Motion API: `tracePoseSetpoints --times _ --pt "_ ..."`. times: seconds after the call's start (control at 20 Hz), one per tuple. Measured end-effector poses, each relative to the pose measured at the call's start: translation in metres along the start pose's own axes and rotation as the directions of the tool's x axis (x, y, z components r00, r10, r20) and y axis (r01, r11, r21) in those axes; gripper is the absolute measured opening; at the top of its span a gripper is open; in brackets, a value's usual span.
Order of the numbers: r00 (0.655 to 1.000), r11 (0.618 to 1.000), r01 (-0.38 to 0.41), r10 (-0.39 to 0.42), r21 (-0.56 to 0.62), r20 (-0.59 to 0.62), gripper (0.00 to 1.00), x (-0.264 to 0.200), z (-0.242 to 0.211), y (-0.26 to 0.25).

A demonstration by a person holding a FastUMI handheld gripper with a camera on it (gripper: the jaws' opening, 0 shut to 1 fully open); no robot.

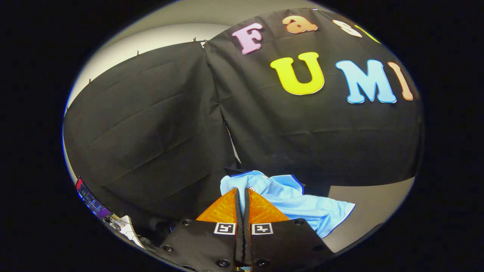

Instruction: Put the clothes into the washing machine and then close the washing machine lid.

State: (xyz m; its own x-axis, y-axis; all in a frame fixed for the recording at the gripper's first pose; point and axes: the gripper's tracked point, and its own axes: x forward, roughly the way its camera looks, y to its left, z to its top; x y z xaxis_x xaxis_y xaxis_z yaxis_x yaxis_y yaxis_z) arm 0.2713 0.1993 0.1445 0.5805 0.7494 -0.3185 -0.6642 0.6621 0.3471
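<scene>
A light blue shirt (298, 202) with a dark blue trim lies crumpled just ahead of my fingers, spreading to their right over a grey surface (374, 209). My gripper (242, 192) is shut on a fold of the shirt: the two fingers stand almost together, and a thin strip of blue cloth shows in the narrow gap between them. The shirt's collar part bunches up right at the fingertips (252, 193).
Black cloth walls hang close behind the shirt and to the left. Low on the left sit a lit screen (92, 201) and some white gear with cables (128, 231).
</scene>
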Motion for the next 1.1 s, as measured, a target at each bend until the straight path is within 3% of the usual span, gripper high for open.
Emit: tracePoseSetpoints --times 0.2,0.5,1.1 --pt "1.000 0.999 -0.024 0.024 -0.039 -0.019 0.02 0.037 -0.007 0.035" --pt "0.999 0.997 0.008 -0.012 -0.080 -0.048 0.02 0.087 -0.026 0.070" --pt "0.983 0.992 0.090 -0.103 -0.088 -0.152 0.02 0.182 -0.085 0.073"
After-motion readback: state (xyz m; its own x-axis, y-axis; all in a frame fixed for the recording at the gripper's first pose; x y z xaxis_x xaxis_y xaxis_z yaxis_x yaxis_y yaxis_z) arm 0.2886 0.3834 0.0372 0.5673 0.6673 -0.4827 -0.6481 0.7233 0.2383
